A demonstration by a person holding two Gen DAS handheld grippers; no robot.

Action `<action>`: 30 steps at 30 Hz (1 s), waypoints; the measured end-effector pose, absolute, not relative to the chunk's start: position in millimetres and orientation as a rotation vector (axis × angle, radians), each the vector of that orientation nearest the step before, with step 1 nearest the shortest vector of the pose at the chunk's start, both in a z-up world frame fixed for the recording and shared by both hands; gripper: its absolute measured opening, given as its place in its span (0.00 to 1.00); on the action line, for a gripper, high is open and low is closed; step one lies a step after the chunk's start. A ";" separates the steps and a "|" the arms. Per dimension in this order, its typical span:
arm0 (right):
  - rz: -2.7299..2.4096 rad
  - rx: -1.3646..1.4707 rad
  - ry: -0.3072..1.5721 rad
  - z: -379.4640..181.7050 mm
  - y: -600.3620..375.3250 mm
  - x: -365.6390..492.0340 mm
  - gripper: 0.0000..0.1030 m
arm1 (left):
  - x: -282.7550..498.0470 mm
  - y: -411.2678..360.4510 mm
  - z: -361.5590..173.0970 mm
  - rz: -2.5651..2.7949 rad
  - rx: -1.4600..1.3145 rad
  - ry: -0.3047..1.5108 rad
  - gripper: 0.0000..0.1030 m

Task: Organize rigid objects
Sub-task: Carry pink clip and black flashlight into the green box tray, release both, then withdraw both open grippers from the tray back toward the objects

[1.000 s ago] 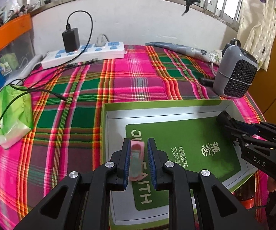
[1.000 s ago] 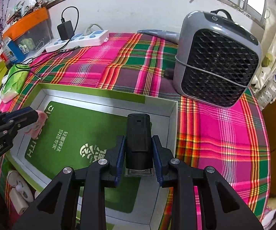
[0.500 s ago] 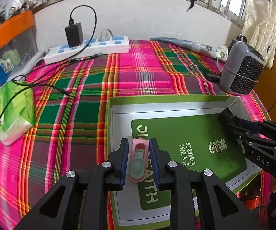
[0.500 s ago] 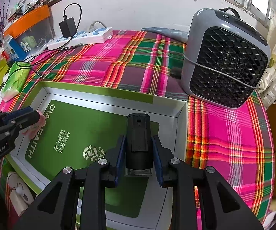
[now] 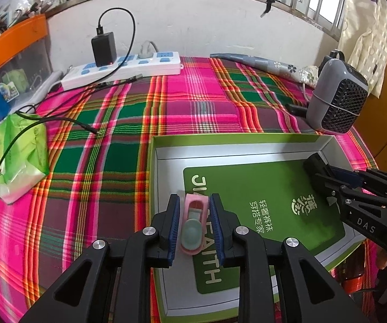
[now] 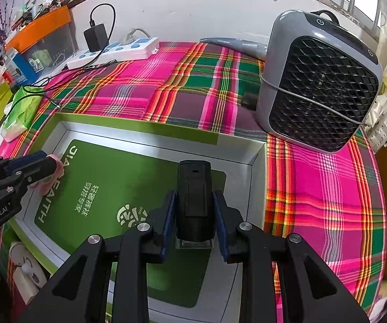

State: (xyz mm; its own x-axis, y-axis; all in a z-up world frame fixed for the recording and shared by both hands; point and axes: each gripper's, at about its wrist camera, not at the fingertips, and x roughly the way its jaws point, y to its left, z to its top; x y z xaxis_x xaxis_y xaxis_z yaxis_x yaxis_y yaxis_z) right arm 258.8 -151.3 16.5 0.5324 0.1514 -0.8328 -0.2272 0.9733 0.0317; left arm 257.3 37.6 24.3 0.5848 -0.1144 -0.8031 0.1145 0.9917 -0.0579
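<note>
A small pink case with a pale green oval (image 5: 194,223) lies flat on the green card inside the shallow green box (image 5: 220,148). My left gripper (image 5: 194,199) straddles it, its blue pads a little apart from the case's sides, so it is open. The same case (image 6: 59,165) shows at the box's left end in the right wrist view, beside the left gripper (image 6: 40,161). My right gripper (image 6: 194,194) is shut on a black block-shaped device (image 6: 194,188) over the box's right part, near the silver inner wall (image 6: 166,145). In the left wrist view the right gripper (image 5: 317,167) shows at the right.
A grey heater (image 6: 320,80) stands on the plaid cloth just right of the box. At the back lie a white power strip (image 5: 129,67) with a black charger and a folded umbrella (image 5: 260,62). A green tissue pack (image 5: 18,156) and loose cables lie at the left.
The left jaws have parted from the pink case, which went from pinched on edge to lying flat in the box. The right gripper still holds the black device in place.
</note>
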 end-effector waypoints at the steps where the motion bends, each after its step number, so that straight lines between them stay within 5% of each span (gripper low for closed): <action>1: 0.227 -0.079 0.983 16.6 -151.8 259.1 0.28 | 256.7 37.6 24.7 -0.134 -0.001 0.936 0.22; 15: 0.244 -0.038 0.946 25.8 -156.5 246.0 0.42 | 237.5 37.8 37.6 -0.136 0.000 0.908 0.28; 30: 0.248 0.007 0.887 44.9 -163.9 209.4 0.43 | 194.6 51.2 54.3 -0.135 -0.029 0.853 0.30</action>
